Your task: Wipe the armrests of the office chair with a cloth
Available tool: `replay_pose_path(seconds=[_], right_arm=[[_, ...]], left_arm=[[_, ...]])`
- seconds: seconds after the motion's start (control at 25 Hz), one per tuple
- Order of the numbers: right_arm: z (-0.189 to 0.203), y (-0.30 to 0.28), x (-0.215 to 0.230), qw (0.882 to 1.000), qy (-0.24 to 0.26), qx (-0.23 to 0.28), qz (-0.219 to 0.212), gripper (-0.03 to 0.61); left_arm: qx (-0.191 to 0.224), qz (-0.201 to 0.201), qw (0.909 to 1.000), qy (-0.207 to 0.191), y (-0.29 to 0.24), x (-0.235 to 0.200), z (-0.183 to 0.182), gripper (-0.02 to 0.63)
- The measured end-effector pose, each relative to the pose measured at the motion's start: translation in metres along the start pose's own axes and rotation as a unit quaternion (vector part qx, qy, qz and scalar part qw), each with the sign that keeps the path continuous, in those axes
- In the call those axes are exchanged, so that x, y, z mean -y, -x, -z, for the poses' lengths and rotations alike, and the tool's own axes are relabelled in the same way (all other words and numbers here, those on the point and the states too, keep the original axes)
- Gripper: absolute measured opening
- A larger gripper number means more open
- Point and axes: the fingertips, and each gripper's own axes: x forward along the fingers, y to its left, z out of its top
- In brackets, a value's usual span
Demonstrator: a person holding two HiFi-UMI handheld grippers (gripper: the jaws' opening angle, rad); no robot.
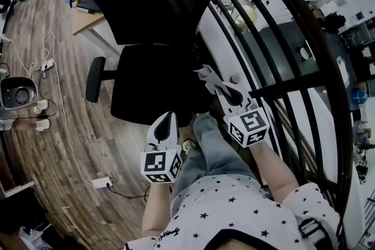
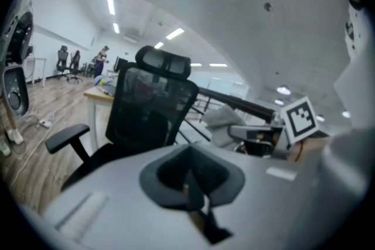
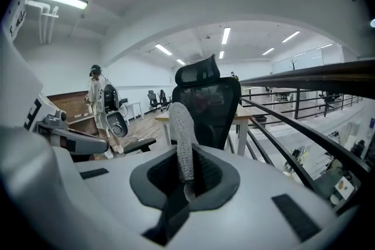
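Note:
A black mesh office chair (image 1: pixel 149 38) stands in front of me, its left armrest (image 1: pixel 95 79) sticking out over the wooden floor. At the seat's right edge my right gripper (image 1: pixel 215 86) is shut on a grey cloth (image 1: pixel 205 73). In the right gripper view the cloth (image 3: pixel 181 137) stands up from the closed jaws with the chair (image 3: pixel 208 102) behind it. My left gripper (image 1: pixel 170 116) hangs at the seat's front edge, shut and empty. The left gripper view shows the chair (image 2: pixel 146 108) and one armrest (image 2: pixel 67 139). The right armrest is hidden.
A black metal railing (image 1: pixel 281 85) curves close along the right. Behind the chair is a wooden desk (image 1: pixel 88 17). Cables and power strips (image 1: pixel 41 108) lie on the floor at left beside a round grey device (image 1: pixel 17 92). My knee (image 1: pixel 205 137) is under the grippers.

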Motion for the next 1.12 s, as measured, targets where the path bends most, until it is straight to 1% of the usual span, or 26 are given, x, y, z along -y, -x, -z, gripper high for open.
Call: replay_pose_path(seconds=[0.12, 0.24, 0.36, 0.48, 0.6, 0.8, 1.12], right_arm=[[0.012, -0.020, 0.026, 1.000, 0.004, -0.024, 0.010, 0.026], [0.021, -0.040, 0.049, 0.999, 0.016, -0.044, 0.023, 0.026], [0.036, -0.063, 0.068, 0.996, 0.046, -0.065, 0.029, 0.025], [0.054, -0.087, 0.081, 0.992, 0.085, -0.086, 0.030, 0.026], [0.072, -0.109, 0.093, 0.985, 0.126, -0.115, 0.033, 0.025], [0.098, -0.135, 0.106, 0.968, 0.188, -0.161, 0.029, 0.025], [0.132, -0.186, 0.113, 0.948, 0.246, -0.202, 0.018, 0.025]], left_arm=[[-0.017, -0.005, 0.9998, -0.003, -0.019, -0.003, 0.009, 0.008], [-0.036, -0.012, 0.9993, 0.002, -0.038, -0.010, 0.020, 0.008], [-0.050, -0.022, 0.9984, 0.015, -0.056, -0.018, 0.030, 0.008], [-0.064, -0.021, 0.9975, 0.024, -0.073, -0.023, 0.039, 0.008], [-0.076, -0.009, 0.9966, 0.030, -0.088, -0.022, 0.045, 0.008], [-0.095, 0.005, 0.9950, 0.029, -0.106, -0.013, 0.053, 0.008], [-0.122, 0.008, 0.9917, 0.041, -0.125, -0.024, 0.072, 0.008]])
